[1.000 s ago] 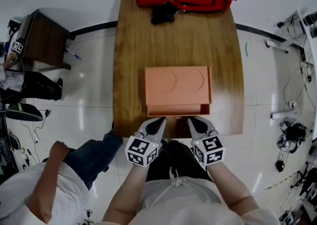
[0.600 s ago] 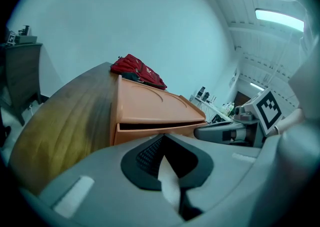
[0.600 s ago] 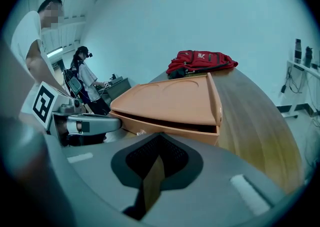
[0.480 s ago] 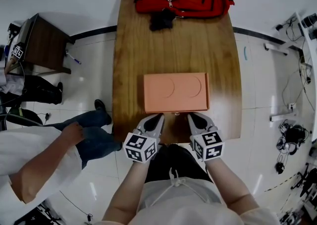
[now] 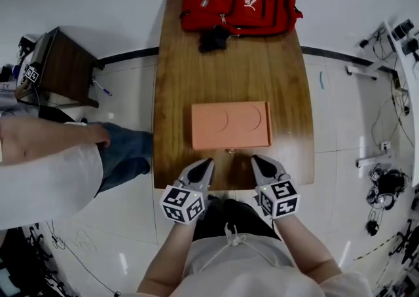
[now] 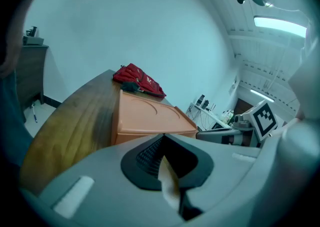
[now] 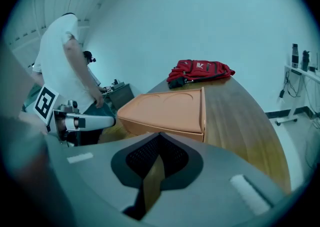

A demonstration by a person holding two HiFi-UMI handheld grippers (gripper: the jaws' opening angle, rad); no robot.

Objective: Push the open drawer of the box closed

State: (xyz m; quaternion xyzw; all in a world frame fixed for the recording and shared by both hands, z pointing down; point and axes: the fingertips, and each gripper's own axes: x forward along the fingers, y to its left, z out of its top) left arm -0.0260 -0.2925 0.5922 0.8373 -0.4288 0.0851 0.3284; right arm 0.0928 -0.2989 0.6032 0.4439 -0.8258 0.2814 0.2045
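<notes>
Box (image 5: 230,125), one, drawer apparently flush; two hand-held grippers (image 5: 203,165) (image 5: 260,161), jaws together.

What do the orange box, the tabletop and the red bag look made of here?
Flat orange box: probably moulded plastic, matte, uniform colour, shallow circular recesses in its top. Brown tabletop: wood or veneer, semi-gloss, grain streaks and sheen. Red backpack: fabric, likely synthetic; zips, soft folds.
</notes>
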